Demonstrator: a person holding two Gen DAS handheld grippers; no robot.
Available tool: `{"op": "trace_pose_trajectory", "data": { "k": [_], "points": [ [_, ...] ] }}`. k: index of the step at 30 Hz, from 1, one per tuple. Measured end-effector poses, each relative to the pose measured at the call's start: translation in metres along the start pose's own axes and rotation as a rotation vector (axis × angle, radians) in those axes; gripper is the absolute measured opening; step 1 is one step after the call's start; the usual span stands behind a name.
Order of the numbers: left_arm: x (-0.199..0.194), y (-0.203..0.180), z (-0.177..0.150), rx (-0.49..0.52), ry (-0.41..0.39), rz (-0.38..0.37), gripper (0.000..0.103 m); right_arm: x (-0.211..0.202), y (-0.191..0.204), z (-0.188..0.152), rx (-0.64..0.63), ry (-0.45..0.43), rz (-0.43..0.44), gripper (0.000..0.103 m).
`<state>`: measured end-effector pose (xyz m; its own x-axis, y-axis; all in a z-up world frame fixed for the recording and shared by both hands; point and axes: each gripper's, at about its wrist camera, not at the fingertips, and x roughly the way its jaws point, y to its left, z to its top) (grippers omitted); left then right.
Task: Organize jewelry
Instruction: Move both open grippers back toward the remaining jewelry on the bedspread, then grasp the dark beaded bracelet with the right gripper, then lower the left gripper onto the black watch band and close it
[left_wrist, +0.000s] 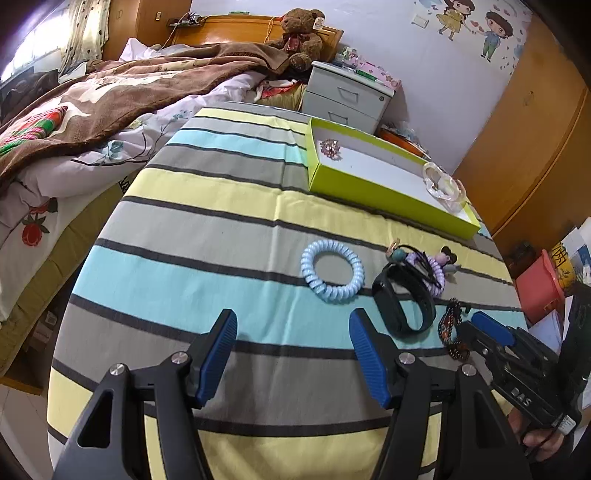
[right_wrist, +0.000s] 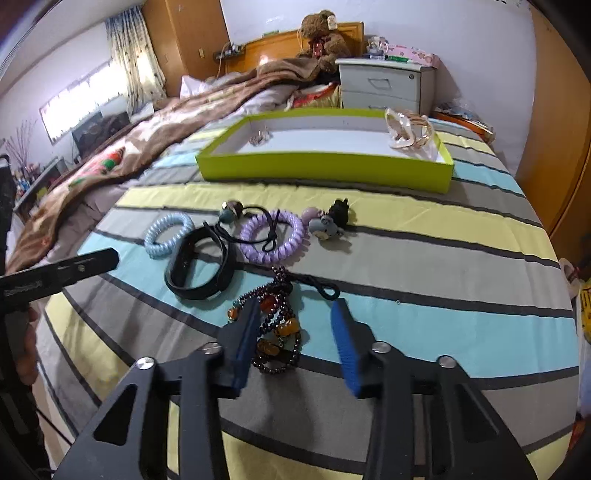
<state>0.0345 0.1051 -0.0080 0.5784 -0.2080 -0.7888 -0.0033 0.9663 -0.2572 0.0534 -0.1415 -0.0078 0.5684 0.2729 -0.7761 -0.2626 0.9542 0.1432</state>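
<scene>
A lime-green tray (left_wrist: 388, 194) (right_wrist: 325, 170) stands on the striped cloth, holding a small brooch (left_wrist: 330, 147) (right_wrist: 259, 137) and clear bangles (left_wrist: 443, 184) (right_wrist: 408, 127). In front of it lie a blue coil hair tie (left_wrist: 332, 275) (right_wrist: 168, 234), a black wristband (left_wrist: 404, 301) (right_wrist: 201, 267), a purple coil hair tie (right_wrist: 272, 236), a cartoon hair clip (right_wrist: 327, 220) and a dark bead bracelet (right_wrist: 277, 332) (left_wrist: 452, 332). My right gripper (right_wrist: 295, 332) is open, its fingers on either side of the bead bracelet. My left gripper (left_wrist: 293, 349) is open and empty, left of the wristband.
A bed with a brown blanket (left_wrist: 110, 96) lies to the left. A white nightstand (left_wrist: 347, 96) and a teddy bear (left_wrist: 301, 37) sit behind the table. A wooden wardrobe (left_wrist: 535, 129) is on the right, with red boxes (left_wrist: 541, 286) beside the table edge.
</scene>
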Motion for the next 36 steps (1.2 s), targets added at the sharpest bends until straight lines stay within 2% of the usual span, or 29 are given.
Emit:
{"op": "trace_pose_trajectory", "data": {
  "k": [12,13,14,15,21,23,36],
  "points": [
    [-0.006,-0.007,-0.002,0.013,0.0,-0.017,0.065,0.009,0.011,0.007,-0.07,0.034,-0.026,0.036],
    [-0.006,-0.007,-0.002,0.014,-0.001,-0.017,0.065,0.009,0.011,0.006,-0.07,0.031,-0.024,0.034],
    [-0.007,-0.007,-0.002,0.014,0.001,-0.018,0.065,0.008,0.01,0.006,-0.066,0.031,-0.016,0.023],
    [-0.007,-0.008,-0.001,0.013,0.0,-0.017,0.065,0.008,0.009,0.005,-0.065,0.032,-0.019,0.018],
    [-0.006,-0.018,0.002,0.035,0.001,-0.023,0.065,0.003,0.002,0.004,-0.037,0.018,-0.002,0.012],
    [-0.005,-0.024,0.003,0.045,0.002,-0.026,0.065,-0.001,0.0,0.004,-0.035,0.004,-0.006,0.007],
    [0.016,-0.064,0.008,0.113,0.046,-0.026,0.065,-0.015,-0.022,-0.005,0.017,-0.037,-0.009,0.007]
  ]
}}
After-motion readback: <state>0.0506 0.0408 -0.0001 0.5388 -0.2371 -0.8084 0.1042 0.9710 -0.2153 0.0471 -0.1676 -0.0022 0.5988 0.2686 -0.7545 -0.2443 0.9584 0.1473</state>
